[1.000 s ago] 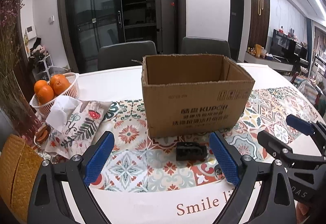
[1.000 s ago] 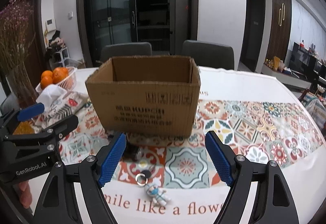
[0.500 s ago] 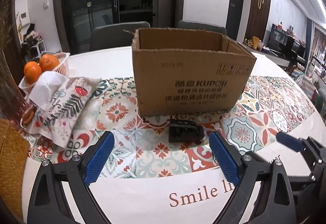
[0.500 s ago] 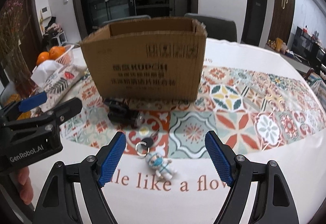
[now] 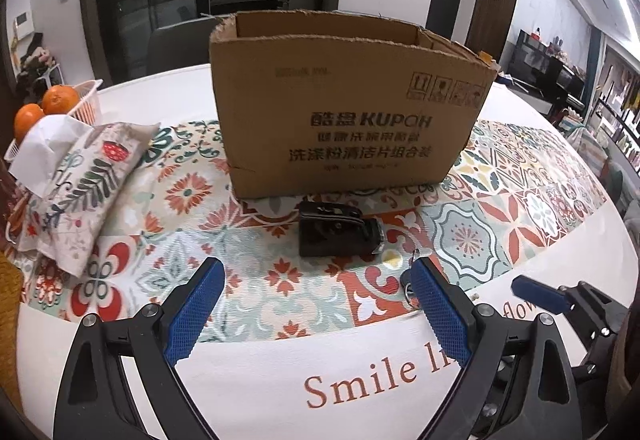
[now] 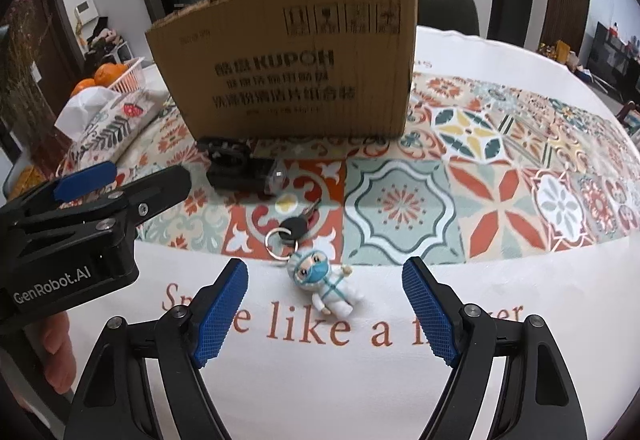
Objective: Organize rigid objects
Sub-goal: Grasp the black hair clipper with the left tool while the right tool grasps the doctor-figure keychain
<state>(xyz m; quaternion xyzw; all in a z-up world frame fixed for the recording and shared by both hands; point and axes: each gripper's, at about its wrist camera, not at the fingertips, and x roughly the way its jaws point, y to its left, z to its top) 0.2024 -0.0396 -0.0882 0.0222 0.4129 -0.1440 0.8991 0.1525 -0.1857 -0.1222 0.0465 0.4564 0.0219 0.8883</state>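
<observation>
An open cardboard box (image 5: pixel 352 112) stands on the patterned table runner; it also shows in the right wrist view (image 6: pixel 288 64). A small black device (image 5: pixel 338 234) lies just in front of it, also in the right wrist view (image 6: pixel 240 170). A key ring with a black key and a white figurine (image 6: pixel 324 282) lies nearer the table edge. My left gripper (image 5: pixel 316 304) is open and empty, short of the black device. My right gripper (image 6: pixel 324 314) is open and empty, its fingers either side of the figurine, slightly short of it.
A floral tissue pouch (image 5: pixel 84 176) and a basket of oranges (image 5: pixel 48 108) sit at the left. The white tablecloth (image 5: pixel 280 380) carries printed lettering near the table's front edge. Dark chairs stand behind the table. The left gripper's body (image 6: pixel 80 224) shows left in the right wrist view.
Both grippers have moved forward and lower toward the table. The black device and the key ring now appear larger and closer. Both stay open.
</observation>
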